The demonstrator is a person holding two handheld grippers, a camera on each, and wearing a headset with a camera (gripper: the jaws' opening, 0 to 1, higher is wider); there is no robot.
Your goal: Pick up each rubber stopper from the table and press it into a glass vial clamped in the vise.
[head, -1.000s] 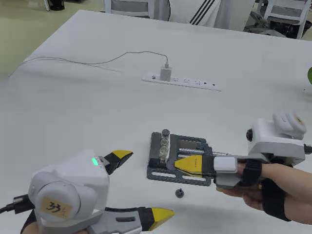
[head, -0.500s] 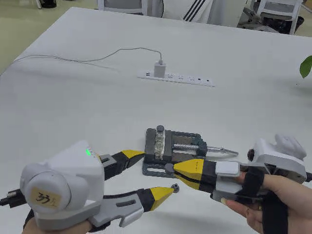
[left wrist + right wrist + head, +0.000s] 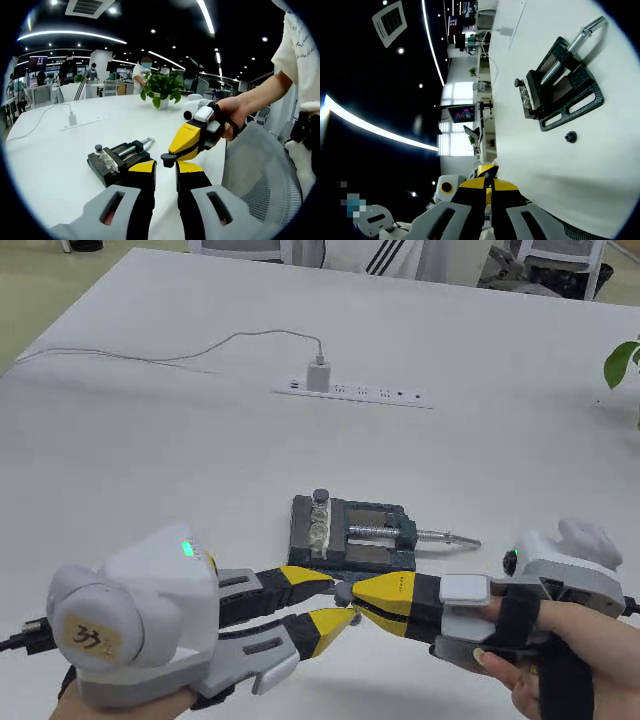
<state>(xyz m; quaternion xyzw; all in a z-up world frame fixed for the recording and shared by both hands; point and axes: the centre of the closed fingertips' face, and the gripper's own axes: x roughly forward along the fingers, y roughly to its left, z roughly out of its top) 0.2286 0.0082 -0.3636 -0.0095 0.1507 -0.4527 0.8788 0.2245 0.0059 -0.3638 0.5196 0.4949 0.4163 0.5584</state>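
White table (image 3: 150, 440), left gripper (image 3: 166, 170) jaws slightly parted, right gripper (image 3: 487, 181) jaws closed near stopper (image 3: 570, 136)

White table (image 3: 120, 450) bears vise (image 3: 372, 556), power strip (image 3: 352, 393) (plugged).

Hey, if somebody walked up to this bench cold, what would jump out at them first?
Most likely the two yellow-tipped claws, the open left claw and the shut right claw, meeting tip to tip at the near side of the white table. Just behind them a dark vise clamps a glass vial with a fitted stopper on top, and a loose stopper lies on the table beside the vise.
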